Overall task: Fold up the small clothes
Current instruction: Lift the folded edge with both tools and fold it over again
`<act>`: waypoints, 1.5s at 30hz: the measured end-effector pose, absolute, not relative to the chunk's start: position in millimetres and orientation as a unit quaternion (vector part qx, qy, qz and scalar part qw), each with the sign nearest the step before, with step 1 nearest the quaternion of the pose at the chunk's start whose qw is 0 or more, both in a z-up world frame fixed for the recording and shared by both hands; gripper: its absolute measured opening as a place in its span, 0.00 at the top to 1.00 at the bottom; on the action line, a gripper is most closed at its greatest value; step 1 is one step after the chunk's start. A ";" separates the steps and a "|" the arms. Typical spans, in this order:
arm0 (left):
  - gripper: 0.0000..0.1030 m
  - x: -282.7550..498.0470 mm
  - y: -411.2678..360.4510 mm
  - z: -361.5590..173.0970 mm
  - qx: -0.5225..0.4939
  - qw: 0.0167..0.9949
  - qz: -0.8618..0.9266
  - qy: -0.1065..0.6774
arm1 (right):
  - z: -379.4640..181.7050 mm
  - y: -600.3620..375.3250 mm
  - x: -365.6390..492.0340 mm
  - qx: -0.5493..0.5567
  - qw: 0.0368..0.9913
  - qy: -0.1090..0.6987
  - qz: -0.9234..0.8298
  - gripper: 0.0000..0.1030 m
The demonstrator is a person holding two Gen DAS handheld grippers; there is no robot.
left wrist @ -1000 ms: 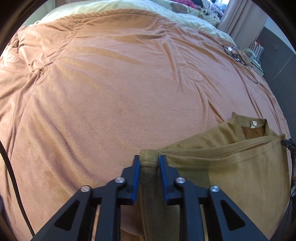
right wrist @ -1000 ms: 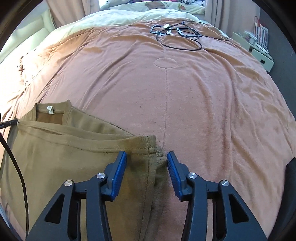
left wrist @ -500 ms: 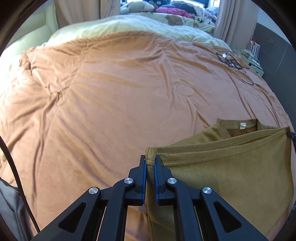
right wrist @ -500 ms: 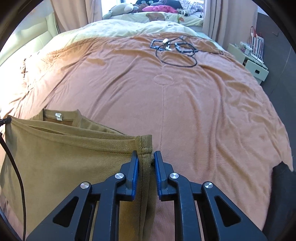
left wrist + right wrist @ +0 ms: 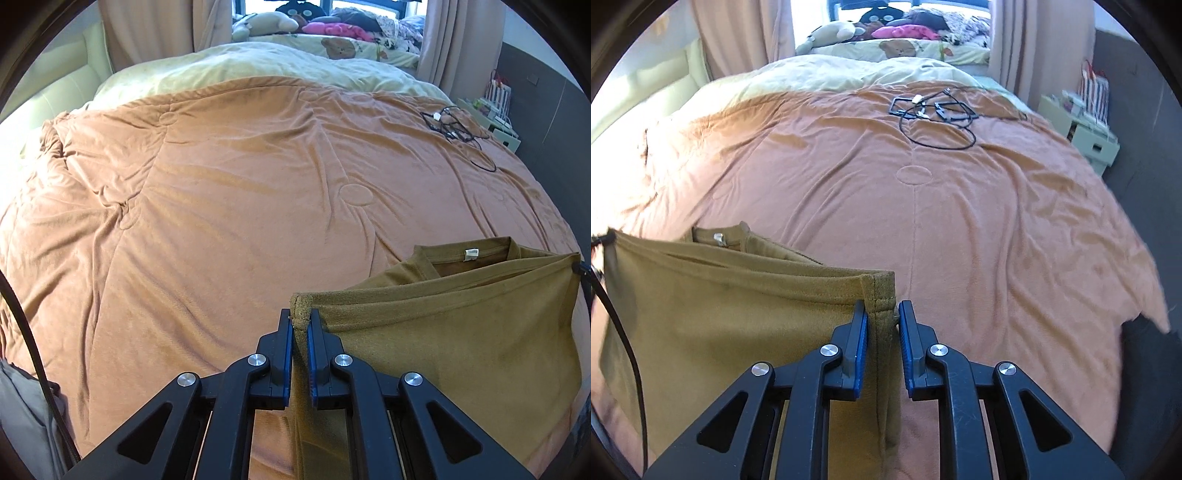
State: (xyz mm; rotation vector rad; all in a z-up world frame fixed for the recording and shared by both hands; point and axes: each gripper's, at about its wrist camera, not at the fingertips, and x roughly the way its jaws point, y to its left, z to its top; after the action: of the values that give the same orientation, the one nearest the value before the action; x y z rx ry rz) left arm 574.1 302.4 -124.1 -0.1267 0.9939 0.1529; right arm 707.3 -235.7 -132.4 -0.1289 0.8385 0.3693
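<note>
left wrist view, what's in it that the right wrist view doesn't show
Only the left wrist view: the left gripper shut on a hem corner, and grey fabric at the lower left edge.
Only the right wrist view: the right gripper pinching the other hem corner.
Both: the mustard-brown knit top, orange quilted blanket, tangled black cables.

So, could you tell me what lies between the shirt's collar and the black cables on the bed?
Only bare orange blanket, between collar and cables, in the right wrist view.
</note>
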 end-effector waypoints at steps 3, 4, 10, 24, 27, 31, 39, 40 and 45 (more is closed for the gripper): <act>0.93 580.3 306.8 -134.9 -0.073 0.867 0.073 0.488 | -141.1 -245.7 718.5 -0.032 0.887 0.421 0.184 0.88; 0.93 582.0 308.2 -138.8 -0.076 0.865 0.074 0.491 | -146.6 -246.9 724.1 -0.029 0.885 0.427 0.184 0.88; 0.93 591.5 317.2 -163.0 -0.091 0.852 0.079 0.510 | -172.5 -236.4 756.7 -0.051 0.873 0.453 0.175 0.86; 0.93 596.2 315.0 -170.2 -0.082 0.851 0.077 0.513 | -176.5 -206.7 791.2 -0.113 0.866 0.455 0.175 0.80; 0.93 594.9 315.5 -167.7 -0.082 0.852 0.077 0.511 | -173.9 -204.5 785.0 -0.123 0.868 0.443 0.186 0.86; 0.93 591.5 317.0 -161.1 -0.085 0.855 0.078 0.506 | -166.2 -207.2 776.5 -0.131 0.875 0.430 0.180 0.98; 0.94 602.0 326.8 -139.8 -0.106 0.867 0.090 0.479 | -133.4 -220.7 766.3 -0.095 0.898 0.397 0.163 0.98; 0.94 607.6 327.2 -138.9 -0.107 0.867 0.092 0.477 | -132.5 -220.9 766.8 -0.094 0.900 0.394 0.160 0.98; 0.94 635.5 327.0 -144.7 -0.100 0.865 0.099 0.481 | -136.7 -218.4 781.2 -0.082 0.901 0.400 0.145 0.98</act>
State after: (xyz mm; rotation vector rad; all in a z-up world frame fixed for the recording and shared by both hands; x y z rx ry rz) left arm 635.5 327.0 -144.7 -0.2103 1.0072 0.2076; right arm 781.2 -218.4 -136.7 -0.1688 0.8265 0.2998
